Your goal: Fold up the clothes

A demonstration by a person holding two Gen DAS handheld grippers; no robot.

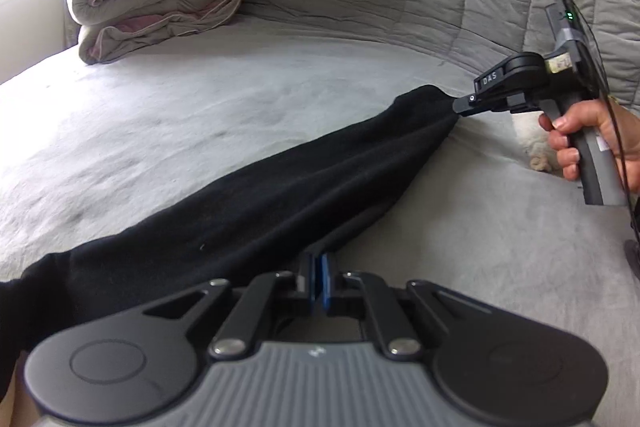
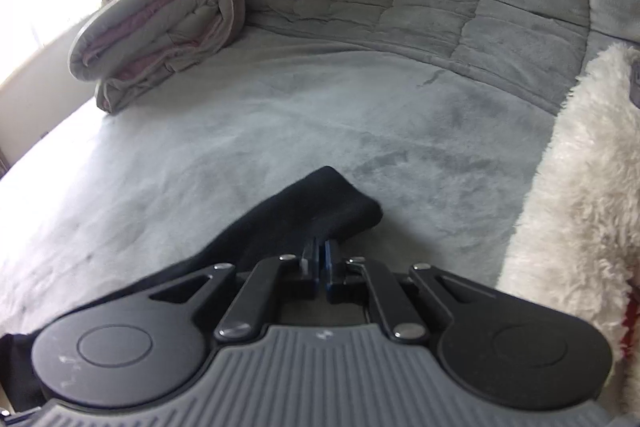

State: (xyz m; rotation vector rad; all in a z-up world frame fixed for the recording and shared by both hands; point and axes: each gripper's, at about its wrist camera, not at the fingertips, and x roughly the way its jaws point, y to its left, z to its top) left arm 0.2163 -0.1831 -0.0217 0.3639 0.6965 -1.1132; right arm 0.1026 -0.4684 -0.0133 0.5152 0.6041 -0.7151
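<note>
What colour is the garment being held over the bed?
Plain black garment, with no visible pattern; it shows best in the left wrist view.

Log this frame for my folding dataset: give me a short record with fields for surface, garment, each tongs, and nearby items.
surface: grey bed cover
garment: black cloth, stretched between both tongs
left tongs: shut on the cloth's near edge
right tongs: shut on the cloth's far end, held by a hand
nearby: rolled duvet at far left; white fluffy pillow at right
fold state: cannot tell; cloth bunched, not flat
</note>
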